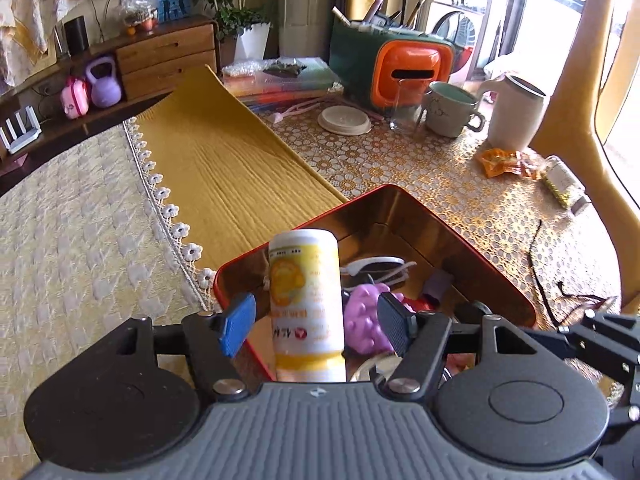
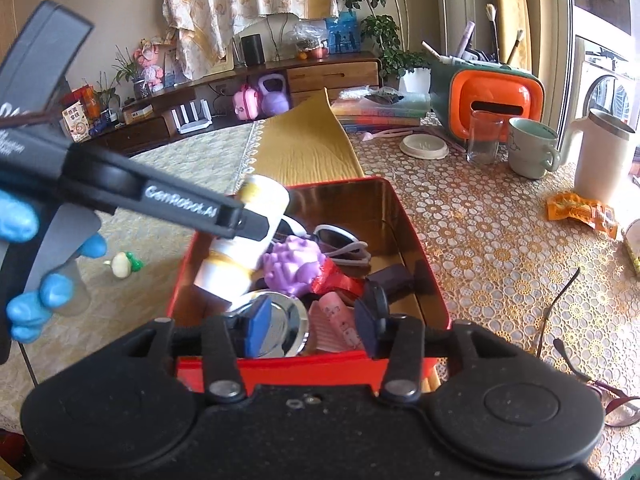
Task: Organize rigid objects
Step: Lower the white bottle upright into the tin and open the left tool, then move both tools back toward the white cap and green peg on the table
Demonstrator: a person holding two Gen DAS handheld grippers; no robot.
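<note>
Bottle leans in red tin w/ sunglasses, purple toy.

A white cylindrical bottle with a yellow label is seen leaning tilted inside an open red metal tin with a shiny gold interior. Beside it a knobbly purple rubber toy, white-framed sunglasses and a round chrome lid are heaped.

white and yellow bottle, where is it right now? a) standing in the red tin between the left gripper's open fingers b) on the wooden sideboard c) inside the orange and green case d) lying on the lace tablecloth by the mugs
a: the white and yellow bottle stands in the red tin, between the left gripper's spread fingers with gaps either side.
</note>
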